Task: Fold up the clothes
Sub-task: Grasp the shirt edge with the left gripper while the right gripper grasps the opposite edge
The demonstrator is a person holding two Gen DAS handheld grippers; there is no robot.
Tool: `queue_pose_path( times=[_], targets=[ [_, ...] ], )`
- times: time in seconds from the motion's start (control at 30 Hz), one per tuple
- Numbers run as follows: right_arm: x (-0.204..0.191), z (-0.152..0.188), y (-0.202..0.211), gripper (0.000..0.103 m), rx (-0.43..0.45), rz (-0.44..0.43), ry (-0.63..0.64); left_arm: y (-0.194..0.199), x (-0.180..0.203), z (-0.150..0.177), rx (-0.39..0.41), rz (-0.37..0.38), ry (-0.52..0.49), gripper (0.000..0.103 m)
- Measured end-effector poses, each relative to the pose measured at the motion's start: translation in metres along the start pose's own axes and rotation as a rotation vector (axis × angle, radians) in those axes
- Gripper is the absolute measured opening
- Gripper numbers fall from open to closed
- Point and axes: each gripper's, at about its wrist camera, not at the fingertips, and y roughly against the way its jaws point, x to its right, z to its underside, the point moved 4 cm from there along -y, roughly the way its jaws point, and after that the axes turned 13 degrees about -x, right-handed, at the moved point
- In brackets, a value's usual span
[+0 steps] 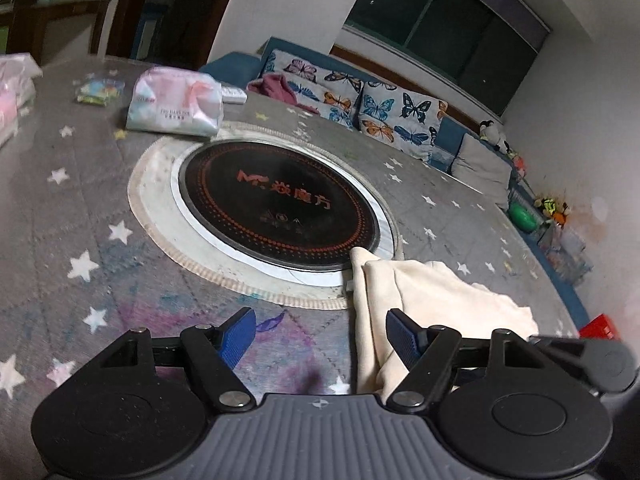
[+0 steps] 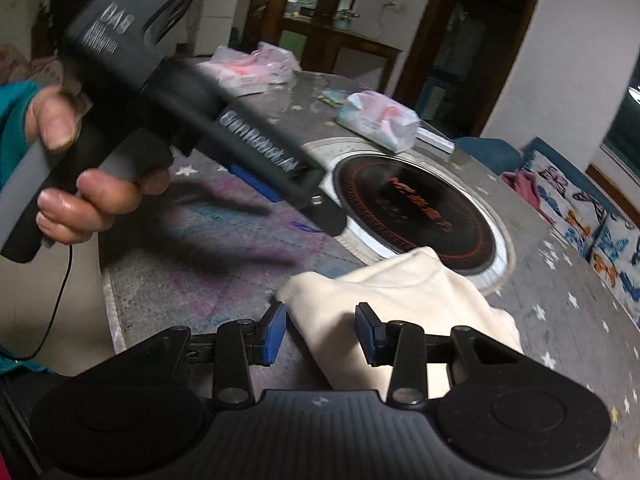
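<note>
Cream garment (image 1: 420,300) is lying bunched on the starry worktop (image 1: 80,208), one edge lapping onto the round black hob (image 1: 280,204). Left hand-held gripper (image 1: 320,330) has its jaws spread wide with nothing in them, the cloth just by its right finger. Right hand-held gripper (image 2: 320,330) is about half open over the cloth's near edge, pads not pinching anything.

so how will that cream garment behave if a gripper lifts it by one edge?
Probably floppy: the cream garment lies in soft folds and rumpled layers, so it would likely drape and unfold. It looks thin, so likely light. On the star-print tablecloth it may drag and bunch rather than slide cleanly.
</note>
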Motion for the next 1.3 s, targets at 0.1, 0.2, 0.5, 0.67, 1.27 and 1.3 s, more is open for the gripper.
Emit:
queue_pose_path(
  times=[0.1, 0.2, 0.5, 0.67, 1.27, 1.3],
  targets=[
    [-0.006, -0.001, -0.009, 0.038, -0.022, 0.022, 0.044, -0.003, 0.001, -0.003, -0.015, 0.026, 0.027, 0.074],
    [-0.011, -0.001, -0.014, 0.03, -0.039, 0.05, 0.065, -0.007, 0.002, -0.005, -0.031, 0.048, 0.047, 0.075],
    [0.018, 0.0, 0.005, 0.011, 0.025, -0.034, -0.122, -0.028, 0.004, -0.009, -0.108, 0.133, 0.186, 0.076],
    [0.032, 0.004, 0.019, 0.01, 0.066, -0.072, -0.201, -0.039, 0.009, -0.014, -0.12, 0.177, 0.253, 0.076],
    [0.042, 0.022, 0.029, 0.016, 0.119, -0.148, -0.272, -0.073, 0.019, -0.007, -0.181, 0.315, 0.392, 0.018],
    [0.043, 0.024, 0.03, 0.019, 0.12, -0.149, -0.28, -0.073, 0.018, -0.007, -0.18, 0.314, 0.391, 0.018]
  ],
)
